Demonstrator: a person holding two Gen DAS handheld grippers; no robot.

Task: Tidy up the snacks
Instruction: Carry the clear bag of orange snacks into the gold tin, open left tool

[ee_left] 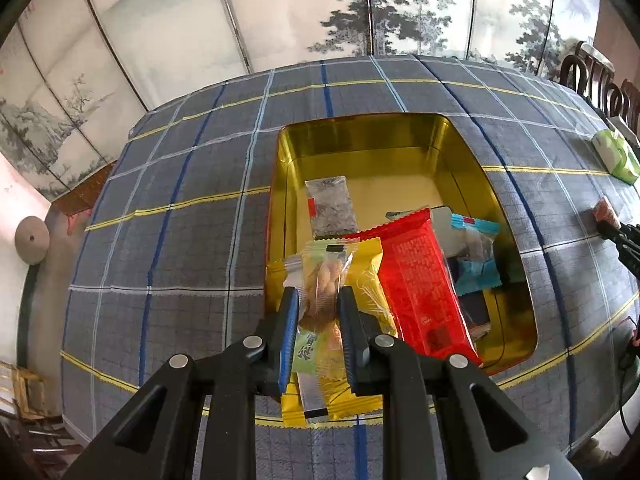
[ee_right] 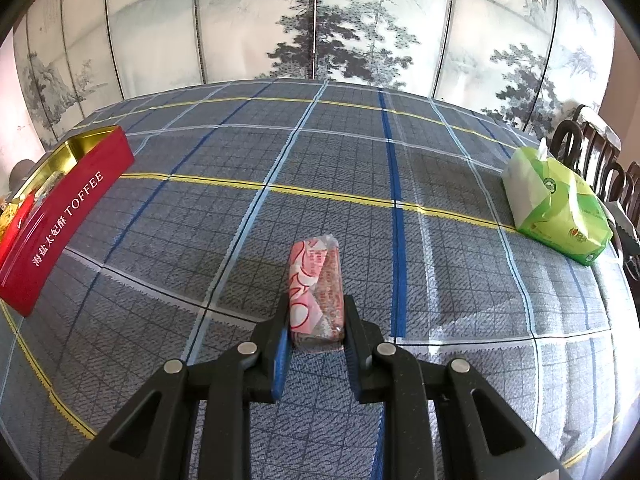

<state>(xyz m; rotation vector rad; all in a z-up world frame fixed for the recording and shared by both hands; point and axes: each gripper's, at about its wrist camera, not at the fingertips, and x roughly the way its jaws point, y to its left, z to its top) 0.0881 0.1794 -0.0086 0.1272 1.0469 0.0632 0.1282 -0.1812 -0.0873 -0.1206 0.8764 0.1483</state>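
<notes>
Left tool clamped on biscuit packet above tin's near rim; spill outside risked. Right tool clamped on pink bar, right of tin.

Ink-landscape folding screen behind plaid-cloth table, dark chairs rt.

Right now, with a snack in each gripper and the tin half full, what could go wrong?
1. The left gripper pinches a clear snack packet over the tin's near edge; released here, it may land on the yellow packet straddling the rim and slide onto the tablecloth.
2. The red packet leans on the pile and could shift if bumped.
3. The right gripper grips only the pink snack's near end; it may swing or slip in transit.
</notes>
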